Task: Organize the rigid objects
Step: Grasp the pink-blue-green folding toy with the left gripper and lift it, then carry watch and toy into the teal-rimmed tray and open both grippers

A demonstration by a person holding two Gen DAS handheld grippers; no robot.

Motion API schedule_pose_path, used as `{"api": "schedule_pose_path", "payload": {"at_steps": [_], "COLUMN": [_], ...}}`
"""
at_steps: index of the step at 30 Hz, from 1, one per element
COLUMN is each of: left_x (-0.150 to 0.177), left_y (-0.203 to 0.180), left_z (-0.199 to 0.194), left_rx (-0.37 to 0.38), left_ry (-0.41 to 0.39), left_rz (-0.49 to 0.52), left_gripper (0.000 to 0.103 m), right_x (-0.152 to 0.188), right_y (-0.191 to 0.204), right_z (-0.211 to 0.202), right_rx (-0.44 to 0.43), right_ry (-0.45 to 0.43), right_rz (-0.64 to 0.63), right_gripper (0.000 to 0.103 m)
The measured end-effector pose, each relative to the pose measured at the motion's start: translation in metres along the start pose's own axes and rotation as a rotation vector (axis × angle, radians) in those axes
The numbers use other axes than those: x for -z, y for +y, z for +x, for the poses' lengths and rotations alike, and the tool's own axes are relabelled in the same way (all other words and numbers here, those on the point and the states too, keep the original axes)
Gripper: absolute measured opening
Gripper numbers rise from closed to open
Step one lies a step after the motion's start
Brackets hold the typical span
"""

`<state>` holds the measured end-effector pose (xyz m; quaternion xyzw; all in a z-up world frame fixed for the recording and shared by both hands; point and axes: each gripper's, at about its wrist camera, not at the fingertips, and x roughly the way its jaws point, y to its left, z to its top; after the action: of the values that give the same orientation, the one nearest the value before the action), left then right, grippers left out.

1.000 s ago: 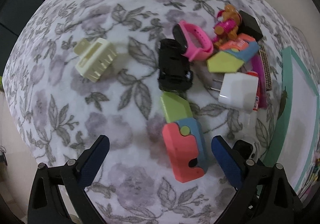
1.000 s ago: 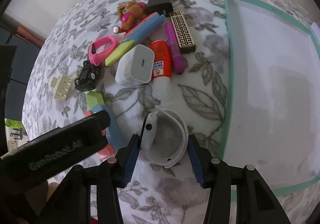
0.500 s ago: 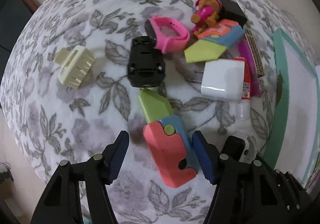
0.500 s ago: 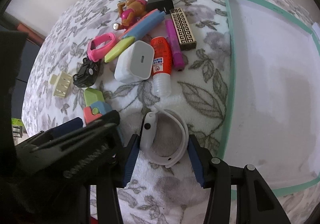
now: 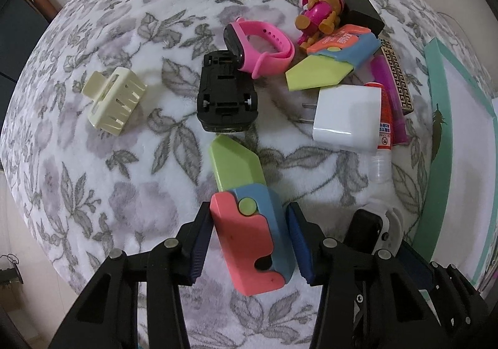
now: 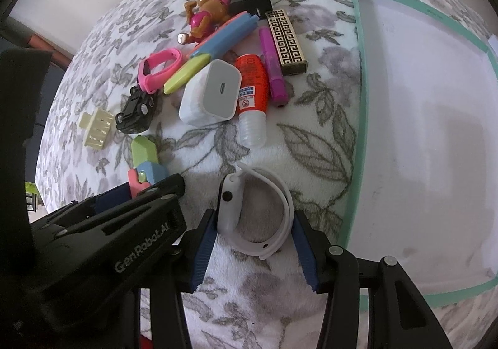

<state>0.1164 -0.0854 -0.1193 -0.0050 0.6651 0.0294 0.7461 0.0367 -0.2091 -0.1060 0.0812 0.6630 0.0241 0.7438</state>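
Observation:
A toy knife with a red and blue handle and a green blade [image 5: 249, 224] lies on the floral cloth. My left gripper [image 5: 249, 243] has closed around its handle, pads touching both sides. The knife also shows in the right wrist view [image 6: 144, 168]. A white smartwatch [image 6: 255, 209] stands on its edge between the pads of my right gripper [image 6: 253, 243], which touch its face and its strap. The watch shows at the lower right of the left wrist view [image 5: 382, 230].
A heap lies beyond: white charger [image 5: 345, 115], black toy car [image 5: 227, 96], pink watch [image 5: 258, 47], cream hair clip [image 5: 113, 100], second toy knife [image 5: 333, 59], dog figure [image 5: 320, 12], glue bottle [image 6: 252, 93], purple tube [image 6: 274, 68], patterned bar [image 6: 286, 40]. A white mat with a teal border [image 6: 361, 100] lies right.
My left gripper has moved forward over the toy knife and narrowed from wide open until its pads touch the handle. The right gripper has stayed on the white watch.

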Motion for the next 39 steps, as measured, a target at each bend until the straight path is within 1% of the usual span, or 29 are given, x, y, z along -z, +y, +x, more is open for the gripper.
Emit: {"api": "schedule_pose_path", "payload": {"at_steps": [5,6,8,9,11,13,14,15,17,18,19,21,23,25,26,27,29,31,39], "left_x": [0.002,0.006,0.004,0.003,0.002,0.003,0.002,0.000,0.000,-0.001,0.003,0.005,0.011,0.012,0.012,0.013,0.014,0.012,0.012], "left_y": [0.003,0.015,0.012,0.020,0.022,0.024,0.022,0.033,0.040,0.050,0.051,0.055,0.059,0.063,0.063,0.057,0.055,0.060,0.065], "left_z": [-0.005,-0.008,-0.013,-0.016,-0.022,-0.029,-0.033,-0.040,-0.054,-0.066,-0.076,-0.082,-0.083,-0.079,-0.085,-0.077,-0.078,-0.074,-0.078], "left_rx": [-0.002,0.002,0.002,0.003,0.006,0.018,0.026,0.031,0.031,0.033,0.038,0.053,0.069,0.073,0.071,0.069,0.067,0.073,0.077], "left_ry": [-0.018,-0.021,-0.036,-0.043,-0.057,-0.076,-0.090,-0.101,-0.131,-0.149,-0.162,-0.185,-0.202,-0.213,-0.219,-0.222,-0.218,-0.210,-0.228], "left_rz": [-0.011,-0.016,-0.039,-0.047,-0.066,-0.082,-0.090,-0.094,-0.093,-0.094,-0.094,-0.097,-0.097,-0.091,-0.088,-0.085,-0.081,-0.089,-0.098], "left_gripper": [0.049,0.049,0.049,0.049,0.049,0.049,0.049,0.049,0.049,0.048,0.047,0.045,0.044,0.039,0.039,0.039,0.039,0.039,0.039], "right_x": [0.000,0.000,-0.002,-0.003,-0.005,-0.007,-0.008,-0.008,-0.010,-0.011,-0.013,-0.015,-0.018,-0.020,-0.021,-0.023,-0.024,-0.019,-0.017], "right_y": [0.005,0.006,0.005,0.005,0.005,0.005,0.006,0.007,0.010,0.012,0.015,0.014,0.014,0.014,0.012,0.010,0.005,0.000,0.003], "right_z": [-0.005,-0.006,-0.009,-0.010,-0.011,-0.013,-0.015,-0.018,-0.024,-0.027,-0.031,-0.037,-0.042,-0.044,-0.044,-0.044,-0.043,-0.044,-0.043], "right_rx": [0.016,0.011,0.000,0.003,0.016,-0.001,-0.008,-0.012,-0.013,-0.013,-0.014,-0.028,-0.028,-0.017,-0.018,-0.019,-0.021,-0.018,-0.014], "right_ry": [-0.012,-0.015,-0.016,-0.020,-0.027,-0.035,-0.042,-0.053,-0.078,-0.093,-0.110,-0.134,-0.162,-0.178,-0.183,-0.183,-0.181,-0.180,-0.179], "right_rz": [-0.015,-0.017,-0.008,-0.006,-0.004,0.010,0.015,0.016,0.012,0.011,0.010,0.017,0.031,0.041,0.049,0.056,0.069,0.074,0.069], "right_gripper": [0.051,0.051,0.051,0.051,0.051,0.051,0.051,0.051,0.051,0.051,0.051,0.051,0.051,0.051,0.051,0.051,0.051,0.051,0.051]}}
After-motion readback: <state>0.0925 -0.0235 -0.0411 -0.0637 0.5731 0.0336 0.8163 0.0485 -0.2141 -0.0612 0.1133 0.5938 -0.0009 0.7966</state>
